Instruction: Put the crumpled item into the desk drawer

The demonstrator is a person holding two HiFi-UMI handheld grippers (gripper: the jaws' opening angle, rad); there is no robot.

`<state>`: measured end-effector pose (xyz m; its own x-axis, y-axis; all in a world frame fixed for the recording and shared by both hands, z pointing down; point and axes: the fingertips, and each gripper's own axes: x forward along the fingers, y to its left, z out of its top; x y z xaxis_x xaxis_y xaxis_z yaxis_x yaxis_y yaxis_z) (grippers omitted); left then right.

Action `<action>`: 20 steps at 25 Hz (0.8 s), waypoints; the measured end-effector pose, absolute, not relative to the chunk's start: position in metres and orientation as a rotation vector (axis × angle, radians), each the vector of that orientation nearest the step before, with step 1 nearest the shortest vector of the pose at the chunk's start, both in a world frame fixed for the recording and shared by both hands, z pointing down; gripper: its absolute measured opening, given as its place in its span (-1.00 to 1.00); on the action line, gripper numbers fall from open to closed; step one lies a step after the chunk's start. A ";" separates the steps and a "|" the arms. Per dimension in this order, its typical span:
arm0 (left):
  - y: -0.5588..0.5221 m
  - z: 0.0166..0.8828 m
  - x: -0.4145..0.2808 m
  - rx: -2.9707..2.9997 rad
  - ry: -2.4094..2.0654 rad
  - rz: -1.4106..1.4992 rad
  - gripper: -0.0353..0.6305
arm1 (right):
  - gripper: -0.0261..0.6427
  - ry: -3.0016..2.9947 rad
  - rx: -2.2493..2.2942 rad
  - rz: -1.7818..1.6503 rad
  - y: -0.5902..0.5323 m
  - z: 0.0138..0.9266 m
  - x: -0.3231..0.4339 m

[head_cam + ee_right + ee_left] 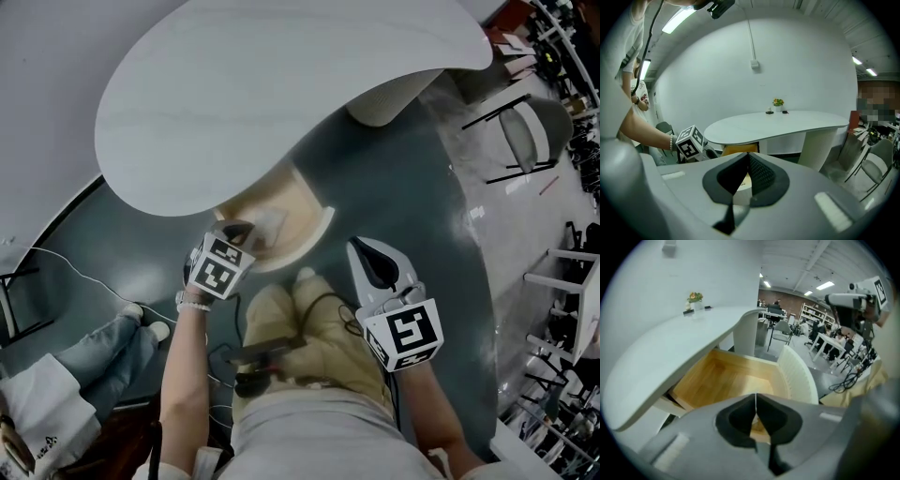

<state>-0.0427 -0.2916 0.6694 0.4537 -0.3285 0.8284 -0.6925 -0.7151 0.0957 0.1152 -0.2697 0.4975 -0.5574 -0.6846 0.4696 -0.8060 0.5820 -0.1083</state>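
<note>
White curved desk point(281, 94), wooden drawer point(292, 202) pulled out below, left gripper point(239, 228), right gripper point(364, 248), both jaws together, empty

Bright, even light from ceiling strips point(677, 19); fisheye warp, dark vignetted corners, soft near foreground.

No word, number or brand could be read. The left cube point(220, 269), on the left gripper point(235, 229), and the right cube point(405, 335), on the right gripper point(359, 246), bore only black-and-white square patterns.

A curved white desk point(778, 124) carries a small potted plant point(777, 104) near its back edge.
</note>
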 end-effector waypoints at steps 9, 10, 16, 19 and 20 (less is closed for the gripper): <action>-0.280 0.603 -0.056 2.321 -0.972 1.044 -0.90 | -0.91 -2.459 1.196 0.426 -0.253 0.463 0.102; -0.277 0.595 -0.058 2.327 -0.985 1.021 -0.90 | -0.91 -2.462 1.195 0.422 -0.250 0.459 0.100; -0.263 0.543 -0.064 2.375 -1.061 0.893 -0.90 | -0.91 -2.472 1.212 0.394 -0.236 0.434 0.091; -0.254 0.515 -0.070 2.407 -1.100 0.835 -0.90 | -0.91 -2.475 1.217 0.382 -0.226 0.421 0.085; -0.250 0.507 -0.073 2.419 -1.112 0.821 -0.90 | -0.91 -2.477 1.218 0.374 -0.223 0.418 0.083</action>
<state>-0.0729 -0.2504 0.5070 0.5232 -0.5686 0.6348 -0.7739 -0.6290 0.0744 0.0826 -0.2228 0.4178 -0.5666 -0.7067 0.4236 -0.8003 0.5944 -0.0787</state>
